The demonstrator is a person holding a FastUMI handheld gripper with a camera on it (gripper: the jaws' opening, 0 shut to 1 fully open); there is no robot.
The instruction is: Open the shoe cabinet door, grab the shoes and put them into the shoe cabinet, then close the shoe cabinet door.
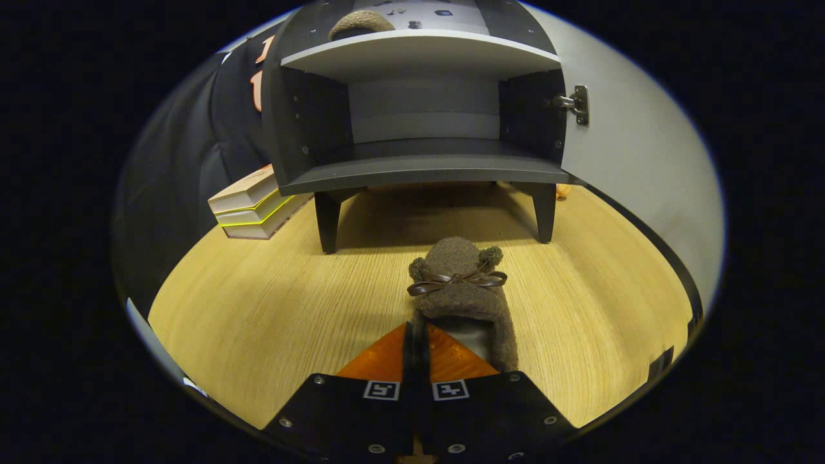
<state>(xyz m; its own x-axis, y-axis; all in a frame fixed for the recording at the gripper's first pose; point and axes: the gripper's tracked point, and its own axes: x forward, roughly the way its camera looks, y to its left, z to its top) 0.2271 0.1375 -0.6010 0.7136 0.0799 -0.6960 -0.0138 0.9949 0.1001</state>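
A brown fuzzy slipper point(461, 283) with a dark ribbon bow points toe-first toward the shoe cabinet point(422, 171). My gripper point(417, 332) is shut on the slipper's left collar edge, which runs as a thin strip between the two fingers. The rest of the slipper lies just ahead and to the right of them, over the wooden floor point(271, 309). The cabinet stands open on four dark legs, and its lower shelf is bare. Its white door point(635, 161) is swung out to the right on a metal hinge point(578, 103). A second brown slipper point(361, 24) rests on the upper shelf.
A stack of books point(258, 203) lies on the floor left of the cabinet's front left leg. A small orange object point(564, 190) sits behind the right legs. Bare wood floor stretches between my fingers and the cabinet.
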